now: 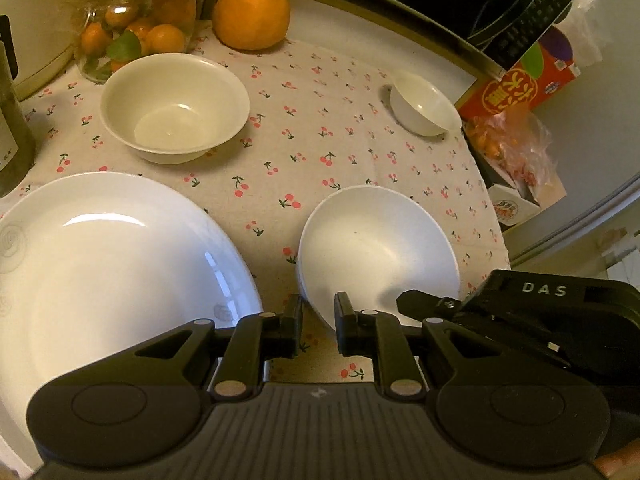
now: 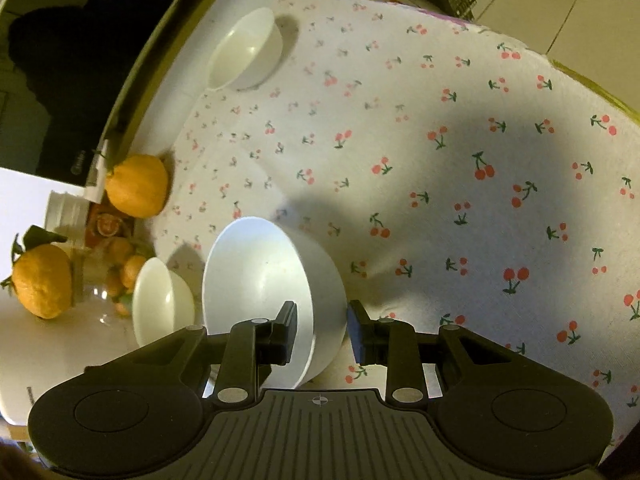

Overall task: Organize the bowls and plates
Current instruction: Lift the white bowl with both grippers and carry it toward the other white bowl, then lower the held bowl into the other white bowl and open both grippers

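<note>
Bowls and a plate sat on a worktop (image 1: 340, 92) covered with a cherry-print cloth. In the left wrist view, the left claw (image 1: 319, 330) straddled the near rim of a white bowl (image 1: 376, 248), one finger outside the wall and one inside; a narrow gap showed on each side, so whether it gripped could not be told. The right claw (image 2: 322, 332) straddled the same bowl (image 2: 264, 280) in its own view, its left finger (image 2: 285, 332) inside the bowl and its right finger (image 2: 362, 336) standing clear of the outer wall, the jaws partly apart and holding nothing. A large white plate (image 1: 104, 264) lay just left of that bowl. Farther back on the left stood a cream bowl (image 1: 174, 106), and well apart at the far right a small white bowl (image 1: 424, 106) leaned on its side. A big orange (image 1: 252, 12) and a glass jar of small oranges (image 1: 132, 28) stood at the far edge, a red carton (image 1: 520, 80) to the right.
</note>
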